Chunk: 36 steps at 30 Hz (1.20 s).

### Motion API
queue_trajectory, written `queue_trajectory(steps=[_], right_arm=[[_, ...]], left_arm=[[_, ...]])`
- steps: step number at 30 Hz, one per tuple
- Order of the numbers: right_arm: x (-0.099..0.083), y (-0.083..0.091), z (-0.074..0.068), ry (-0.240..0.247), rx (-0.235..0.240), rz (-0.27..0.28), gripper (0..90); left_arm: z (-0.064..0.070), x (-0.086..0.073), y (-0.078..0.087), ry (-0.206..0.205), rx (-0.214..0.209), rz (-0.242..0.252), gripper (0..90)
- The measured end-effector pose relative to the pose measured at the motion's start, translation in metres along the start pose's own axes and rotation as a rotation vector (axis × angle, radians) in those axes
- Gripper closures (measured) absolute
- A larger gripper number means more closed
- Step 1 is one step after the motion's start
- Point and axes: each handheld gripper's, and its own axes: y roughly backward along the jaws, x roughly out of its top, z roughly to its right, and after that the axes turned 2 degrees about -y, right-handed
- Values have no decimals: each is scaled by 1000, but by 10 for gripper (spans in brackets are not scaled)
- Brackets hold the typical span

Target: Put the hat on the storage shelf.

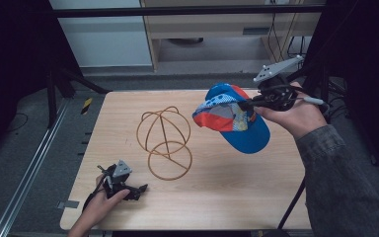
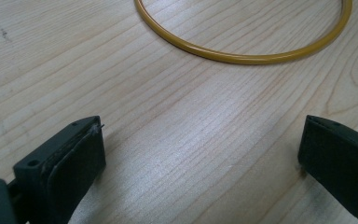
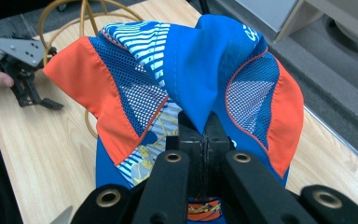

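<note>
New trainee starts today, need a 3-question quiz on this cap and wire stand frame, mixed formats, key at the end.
1. True or false: the right gripper is shut on the blue and orange cap.
2. Multiple choice: where is the cap? A) on the wire hat stand B) held in the air to the right of the stand C) flat on the wooden table
3. Fill in: the left gripper rests low over the table with its jaws ____.

Key: 1 true; 2 B; 3 open, nothing between them, the stand's yellow base ring lying beyond.
</note>
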Motion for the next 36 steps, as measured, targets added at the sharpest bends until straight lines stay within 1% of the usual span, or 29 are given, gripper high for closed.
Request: queue_trajectory(steps=[7, 14, 21, 26, 27, 28, 29, 30, 31, 32, 33, 34, 35, 36], right_arm=[[10, 0, -5, 12, -1, 19, 898], [21, -2, -11, 30, 9, 40, 898], [26, -5, -14, 34, 17, 53, 898], [43, -7, -21, 57, 23, 66, 898], [43, -7, -21, 57, 23, 66, 898], [53, -8, -25, 70, 28, 78, 899], [53, -8, -25, 70, 28, 78, 899], [63, -12, -29, 80, 35, 89, 899], [67, -15, -31, 83, 38, 93, 899], [67, -15, -31, 83, 38, 93, 899], [72, -18, -33, 87, 41, 95, 898], [79, -25, -37, 97, 51, 98, 898], [79, -25, -37, 97, 51, 98, 898], [83, -28, -38, 100, 59, 100, 899]], left_arm=[[0, 0, 0, 1, -1, -3, 0], [0, 0, 0, 3, -1, -4, 0], [0, 0, 0, 3, -1, -4, 0], [0, 0, 0, 3, -1, -4, 0], [0, 0, 0, 3, -1, -4, 0], [0, 0, 0, 3, -1, -4, 0], [0, 0, 0, 3, -1, -4, 0], [0, 0, 0, 2, -2, -5, 0], [0, 0, 0, 2, -1, -5, 0], [0, 0, 0, 2, -1, -5, 0], [0, 0, 0, -1, 1, -5, 0], [0, 0, 0, -1, 1, -6, 0], [0, 0, 0, -1, 1, -6, 0], [0, 0, 0, -1, 0, -6, 0]])
